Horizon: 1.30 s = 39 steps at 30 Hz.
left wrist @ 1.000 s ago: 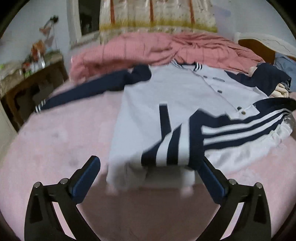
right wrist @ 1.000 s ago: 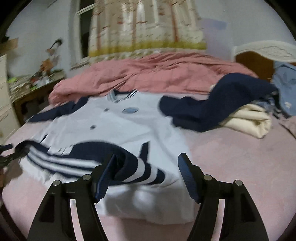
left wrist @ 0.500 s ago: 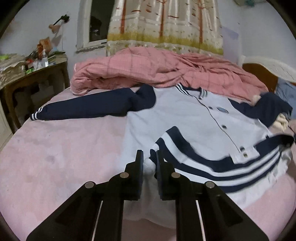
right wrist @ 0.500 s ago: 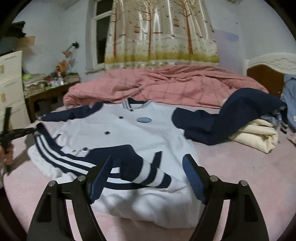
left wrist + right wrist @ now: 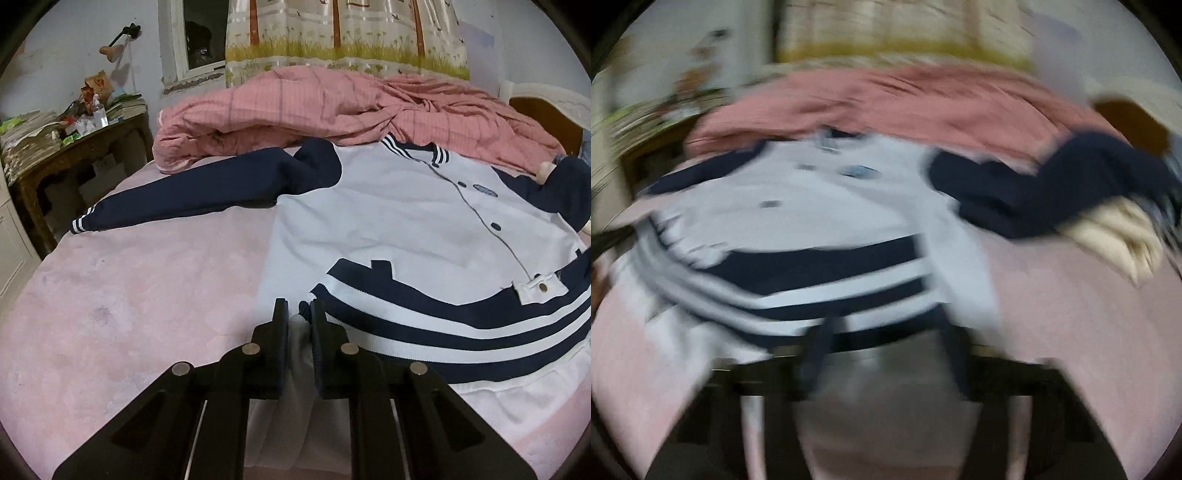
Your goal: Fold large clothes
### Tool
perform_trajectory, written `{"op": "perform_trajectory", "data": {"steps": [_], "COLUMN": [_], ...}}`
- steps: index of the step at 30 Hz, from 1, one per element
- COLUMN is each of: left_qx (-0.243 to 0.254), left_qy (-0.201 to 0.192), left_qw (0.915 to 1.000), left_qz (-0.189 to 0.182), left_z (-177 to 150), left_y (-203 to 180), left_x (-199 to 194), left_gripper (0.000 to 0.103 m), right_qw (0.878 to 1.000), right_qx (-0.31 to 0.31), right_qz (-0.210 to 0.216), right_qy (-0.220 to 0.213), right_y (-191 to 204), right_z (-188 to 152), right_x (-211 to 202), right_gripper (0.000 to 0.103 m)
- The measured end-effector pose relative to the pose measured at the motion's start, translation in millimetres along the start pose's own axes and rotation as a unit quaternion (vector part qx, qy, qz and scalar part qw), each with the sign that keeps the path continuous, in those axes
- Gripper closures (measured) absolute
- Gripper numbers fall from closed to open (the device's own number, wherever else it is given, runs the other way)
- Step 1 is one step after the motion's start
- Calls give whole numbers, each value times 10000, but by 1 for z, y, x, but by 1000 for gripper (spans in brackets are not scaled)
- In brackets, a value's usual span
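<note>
Two grippers on the jacket

On my left, the left gripper [image 5: 297, 314] pinches the hem of the white-and-navy jacket [image 5: 406, 229] spread across the pink bed [image 5: 129, 295]. My right gripper [image 5: 886, 354] is closing; blur hides whether cloth is gripped

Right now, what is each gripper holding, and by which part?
Left gripper pinches the jacket at its near bottom hem corner. Right gripper is closing with the hem between its fingers; blur hides any grip.
</note>
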<state>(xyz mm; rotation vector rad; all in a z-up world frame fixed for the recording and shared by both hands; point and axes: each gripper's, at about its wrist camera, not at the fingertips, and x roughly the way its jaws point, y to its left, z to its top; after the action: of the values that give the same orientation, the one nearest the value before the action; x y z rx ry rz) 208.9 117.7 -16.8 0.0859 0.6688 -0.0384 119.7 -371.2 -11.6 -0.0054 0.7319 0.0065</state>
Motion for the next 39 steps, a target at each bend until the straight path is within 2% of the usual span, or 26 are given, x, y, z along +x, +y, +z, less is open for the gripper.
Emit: {"op": "perform_trajectory", "data": {"steps": [1,5,7,8,9,10,11,12,13,14,16,18,19,20,21,23,24,25,26,27,28,30,31,32,36,39], "left_qx": [-16,146,346,357,322,213,80,-56,-234,-423,-704,-1099,-1404,-1741,-1986,-1742,-1574,-1463,-1409,-1440,-1437,-994,-783,-668,-669,-484], "left_qy": [-76,-828,-764,-703,-675,-702,-737,-741,-697,-584,-273,168,609,1001,1189,1080,1099,1005,852,632,328,-423,-763,-913,-722,-240], "left_qw": [10000,9961,9958,9962,9966,9969,9971,9972,9972,9966,9943,9892,9808,9667,9548,9631,9684,9748,9796,9810,9841,9918,9925,9923,9926,9967], "left_qz": [1,284,371,382,349,270,144,6,-160,-392,-748,-951,-1207,-1587,-1867,-1745,-1594,-1350,-1156,-1139,-994,-679,-551,-496,-714,-606], "left_z": [0,2,3,2,1,-1,-2,-4,-8,-12,-21,-33,-39,-44,-48,-44,-43,-43,-44,-44,-45,-45,-46,-48,-68,-87], "left_y": [0,-9,-15,-14,-12,-6,0,6,13,19,27,33,37,40,42,34,27,21,17,16,13,-2,-10,-16,-15,-16], "left_x": [-3,-30,-27,-25,-26,-31,-37,-44,-52,-58,-62,-53,-41,-28,-20,-19,-17,-19,-24,-33,-49,-88,-107,-120,-138,-118], "left_gripper": [91,91,85,85,78,58,47,37,35,32,9,6,7,8,8,10,27,60,84,97,97,97,97,97,97,96], "right_qw": [9997,9959,9948,9936,9929,9919,9911,9899,9880,9859,9845,9835,9836,9838,9842,9882,9887,9889,9888,9874,9850,9819,9805,9786,9766,9798], "right_qx": [226,815,975,1092,1132,1172,1213,1280,1372,1467,1547,1628,1650,1670,1646,1445,1418,1421,1476,1568,1699,1823,1827,1853,1923,1908], "right_qz": [-110,-400,-298,-198,-171,-91,-55,-23,30,147,497,687,688,654,612,436,393,354,137,176,290,236,224,185,-166,-113], "right_qy": [21,38,-31,-207,-321,-475,-541,-614,-702,-792,-666,-385,-241,66,229,270,277,256,185,128,32,-460,-691,-872,-943,-583], "right_y": [-8,-39,-50,-55,-58,-59,-59,-59,-59,-58,-53,-50,-48,-46,-44,-35,-33,-34,-35,-40,-45,-52,-54,-57,-69,-78], "right_z": [0,-4,-7,-10,-13,-16,-17,-20,-23,-29,-39,-48,-50,-53,-54,-50,-51,-52,-52,-54,-54,-53,-51,-47,-45,-54], "right_x": [1,-2,-4,-13,-20,-31,-36,-42,-47,-53,-56,-49,-43,-33,-27,-24,-23,-22,-24,-24,-28,-49,-60,-71,-83,-75], "right_gripper": [103,102,102,102,100,94,71,36,21,14,14,14,14,14,14,14,23,41,92,92,93,94,94,94,94,94]}}
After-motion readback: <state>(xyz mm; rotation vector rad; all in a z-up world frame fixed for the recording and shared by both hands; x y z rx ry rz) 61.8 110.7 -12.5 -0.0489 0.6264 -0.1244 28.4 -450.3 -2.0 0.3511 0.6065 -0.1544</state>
